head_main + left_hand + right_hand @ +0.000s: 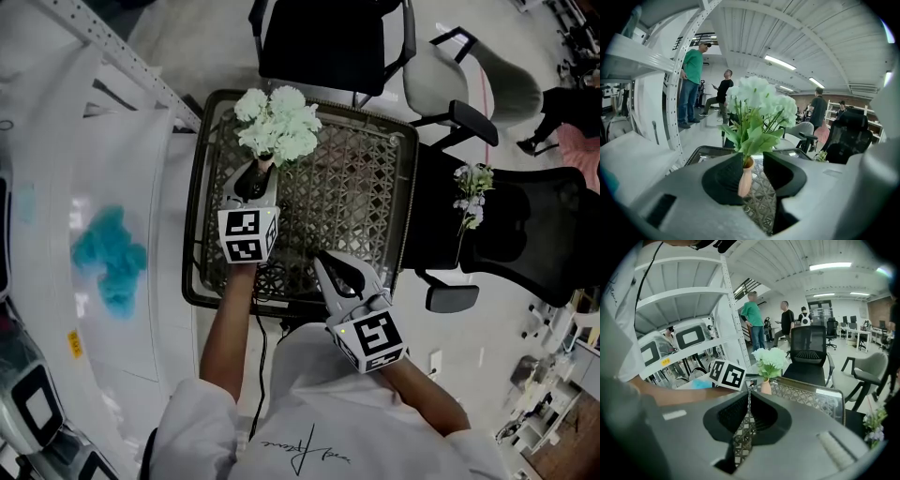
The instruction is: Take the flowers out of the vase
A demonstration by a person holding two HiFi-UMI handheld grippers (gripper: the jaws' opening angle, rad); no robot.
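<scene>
A bunch of pale green-white flowers (277, 122) stands in a small tan vase (265, 161) at the far left corner of a dark wicker table (375, 197). My left gripper (260, 172) is at the vase. In the left gripper view the vase (745, 178) stands upright between the jaws, close to the left one, with a gap on the right, and the flowers (761, 101) rise above them. My right gripper (323, 259) hovers over the table's near edge; its jaws (749, 393) meet with nothing held. It looks toward the flowers (771, 359).
A second small flower sprig (472, 192) lies on the black office chair (534, 234) to the right. More chairs (337, 37) stand behind the table. A white shelf surface with a teal cloth (111, 258) runs along the left. People (693, 84) stand far off.
</scene>
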